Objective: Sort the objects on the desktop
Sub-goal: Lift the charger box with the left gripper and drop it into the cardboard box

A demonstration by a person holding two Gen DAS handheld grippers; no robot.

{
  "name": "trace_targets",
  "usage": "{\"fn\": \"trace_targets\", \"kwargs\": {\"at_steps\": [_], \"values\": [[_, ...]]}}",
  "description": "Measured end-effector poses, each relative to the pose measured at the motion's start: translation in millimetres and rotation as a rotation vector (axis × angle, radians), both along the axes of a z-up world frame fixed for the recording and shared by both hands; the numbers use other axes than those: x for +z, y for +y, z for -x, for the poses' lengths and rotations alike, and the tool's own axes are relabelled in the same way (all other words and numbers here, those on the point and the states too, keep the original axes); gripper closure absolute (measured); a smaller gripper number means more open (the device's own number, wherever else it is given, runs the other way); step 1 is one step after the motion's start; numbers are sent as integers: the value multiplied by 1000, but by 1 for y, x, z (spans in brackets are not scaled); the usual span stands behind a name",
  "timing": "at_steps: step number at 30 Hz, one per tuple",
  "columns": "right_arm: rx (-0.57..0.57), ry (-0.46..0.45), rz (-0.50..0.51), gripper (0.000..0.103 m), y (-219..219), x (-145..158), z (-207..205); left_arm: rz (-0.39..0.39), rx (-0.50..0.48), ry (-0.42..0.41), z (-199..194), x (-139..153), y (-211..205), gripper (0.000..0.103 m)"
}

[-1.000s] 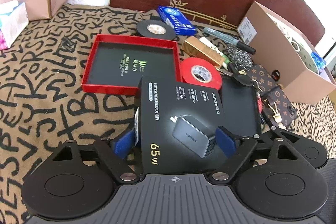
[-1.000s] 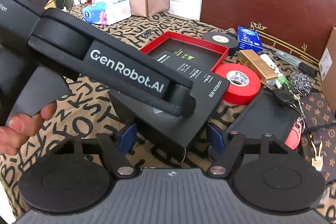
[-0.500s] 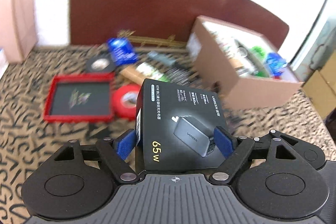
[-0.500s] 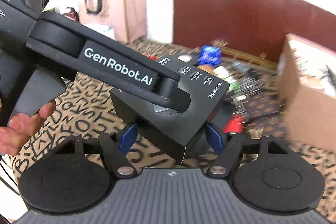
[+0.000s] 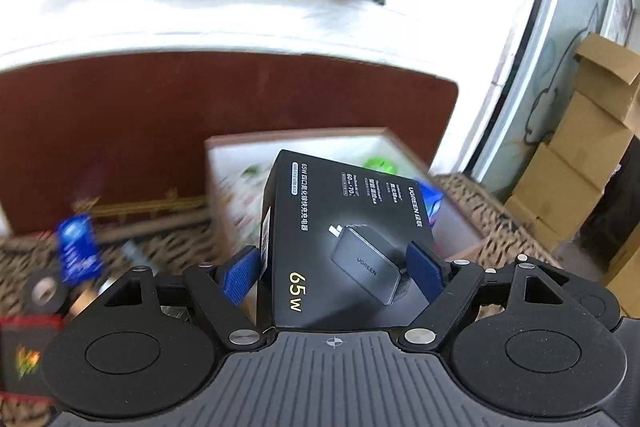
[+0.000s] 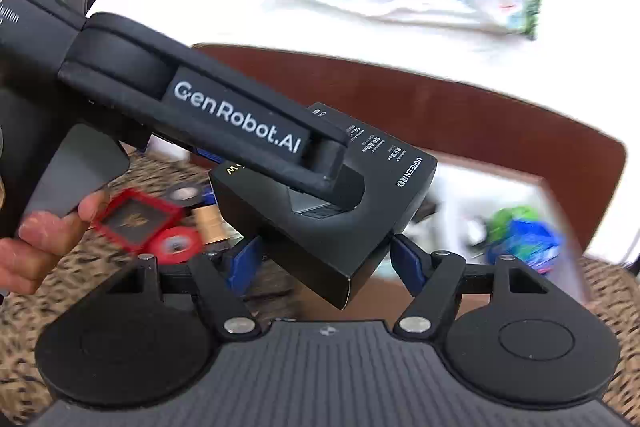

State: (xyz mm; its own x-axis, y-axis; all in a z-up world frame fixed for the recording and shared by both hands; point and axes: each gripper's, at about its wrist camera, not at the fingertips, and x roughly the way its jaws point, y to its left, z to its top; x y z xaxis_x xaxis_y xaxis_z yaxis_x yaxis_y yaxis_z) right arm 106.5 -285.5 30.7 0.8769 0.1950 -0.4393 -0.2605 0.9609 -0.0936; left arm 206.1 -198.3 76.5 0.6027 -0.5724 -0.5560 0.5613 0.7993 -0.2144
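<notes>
My left gripper (image 5: pixel 334 271) is shut on a black UGREEN 65W charger box (image 5: pixel 344 239), gripping its two sides and holding it in the air in front of an open cardboard box (image 5: pixel 240 187). In the right wrist view the same charger box (image 6: pixel 360 211) sits between my right gripper's (image 6: pixel 324 259) blue fingertips (image 6: pixel 244 263); the fingertips stand close to its corners, and contact is not clear. The left gripper's body (image 6: pixel 240 119) crosses over the box there.
On the patterned cloth at left lie a red tray (image 6: pixel 136 219), red tape (image 6: pixel 174 245), black tape (image 5: pixel 42 293), a blue pack (image 5: pixel 76 255) and a gold box (image 6: pixel 208 223). The cardboard box holds green and blue items (image 6: pixel 520 231). Stacked cartons (image 5: pixel 580 167) stand at right.
Both grippers have risen and swung right with the charger box, from above the red tray and tapes to in front of the cardboard box. The view is motion-blurred.
</notes>
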Motion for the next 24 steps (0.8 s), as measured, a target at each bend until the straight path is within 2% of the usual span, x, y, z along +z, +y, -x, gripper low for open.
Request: {"fn": "trace_targets", "kwargs": {"at_steps": [9, 15, 19, 21, 23, 24], "values": [[-62, 35, -22, 28, -74, -1, -72, 22, -28, 3, -72, -13, -77, 23], [-36, 81, -28, 28, -98, -10, -118, 72, 9, 74, -124, -27, -92, 23], [-6, 104, -27, 28, -113, -14, -147, 81, 26, 78, -148, -35, -100, 22], [3, 117, -16, 28, -115, -19, -164, 52, 32, 74, -159, -41, -107, 16], [-8, 130, 7, 28, -117, -26, -176, -10, 62, 60, -165, -48, -115, 4], [-38, 138, 32, 25, -116, -30, -183, -35, 80, 45, -165, -49, -115, 0]]}}
